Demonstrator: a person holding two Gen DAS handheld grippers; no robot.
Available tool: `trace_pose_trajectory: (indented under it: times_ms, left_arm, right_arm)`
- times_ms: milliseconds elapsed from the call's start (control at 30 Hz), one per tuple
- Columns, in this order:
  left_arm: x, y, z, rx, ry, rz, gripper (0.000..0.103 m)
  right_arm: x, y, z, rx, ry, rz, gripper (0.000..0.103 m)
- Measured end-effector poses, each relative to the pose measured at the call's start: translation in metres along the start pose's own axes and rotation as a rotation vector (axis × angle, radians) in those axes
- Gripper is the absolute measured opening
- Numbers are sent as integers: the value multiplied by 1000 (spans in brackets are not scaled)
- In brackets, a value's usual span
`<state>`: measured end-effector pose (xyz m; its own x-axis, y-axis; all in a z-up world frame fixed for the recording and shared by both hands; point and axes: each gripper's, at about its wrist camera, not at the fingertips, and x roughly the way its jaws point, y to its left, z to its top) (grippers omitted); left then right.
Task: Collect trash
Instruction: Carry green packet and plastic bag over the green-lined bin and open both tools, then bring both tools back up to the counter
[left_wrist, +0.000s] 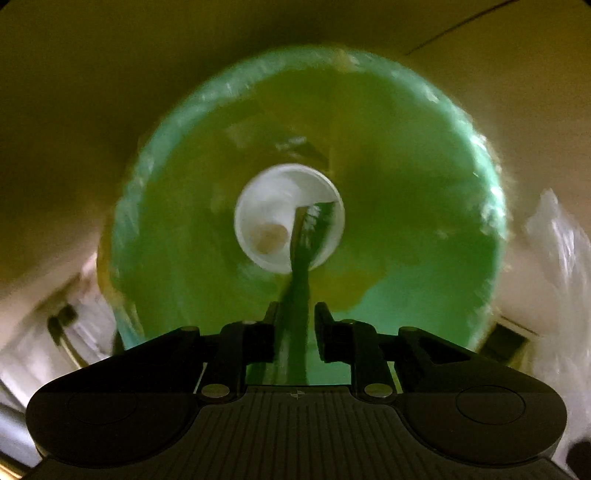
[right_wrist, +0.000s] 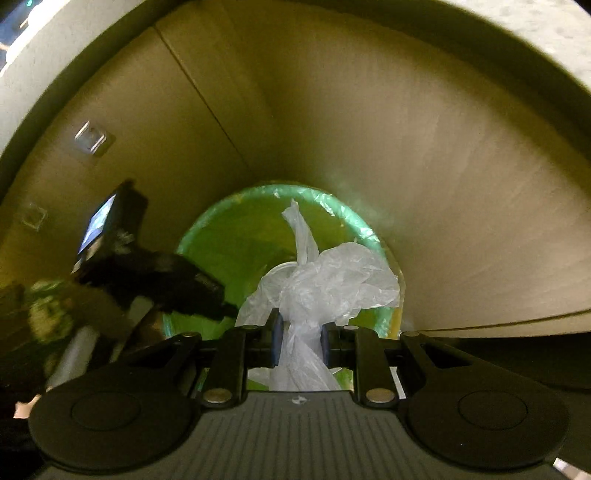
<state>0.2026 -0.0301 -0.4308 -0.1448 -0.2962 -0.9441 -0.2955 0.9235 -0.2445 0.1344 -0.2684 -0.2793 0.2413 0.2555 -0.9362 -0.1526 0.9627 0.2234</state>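
The left gripper (left_wrist: 295, 314) stood with its jaws apart around a dark green toothbrush (left_wrist: 306, 236), pads seemingly clear of it, head resting in a white cup (left_wrist: 273, 206) at twelve o'clock inside the green-lined bin (left_wrist: 461, 229). The right gripper (right_wrist: 300, 334) was clamped on a crumpled clear plastic bag (right_wrist: 332, 277), above the same bin (right_wrist: 207, 236). Released early, the light bag might drift over the rim at three o'clock.

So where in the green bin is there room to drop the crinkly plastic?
The green-lined bin is mostly bare along its liner walls, either side of the white cup. The middle is crowded: the cup sits there with a toothbrush dangling into it. The plastic wrap is above the bin.
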Motion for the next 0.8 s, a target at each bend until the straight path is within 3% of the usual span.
trace_pose_trajectory:
  times_ms: [133, 333, 400, 467, 500, 800]
  left_arm:
    - [-5, 9, -1, -12, -23, -31, 22]
    - [-28, 36, -30, -63, -45, -82, 22]
    - [-36, 44, -42, -80, -64, -90, 22]
    - [-45, 50, -52, -82, -88, -99, 22]
    - [-49, 52, -57, -78, -99, -104, 22]
    - [-107, 35, -78, 61, -220, -156, 22]
  right_arm:
    - [13, -2, 8, -12, 42, 9, 19]
    - [36, 3, 18, -22, 81, 38, 21]
    - [43, 10, 27, -21, 65, 71, 27]
    - [49, 15, 35, -18, 77, 87, 57]
    - [50, 18, 38, -16, 77, 100, 63]
    - [34, 43, 44, -113, 57, 40, 65]
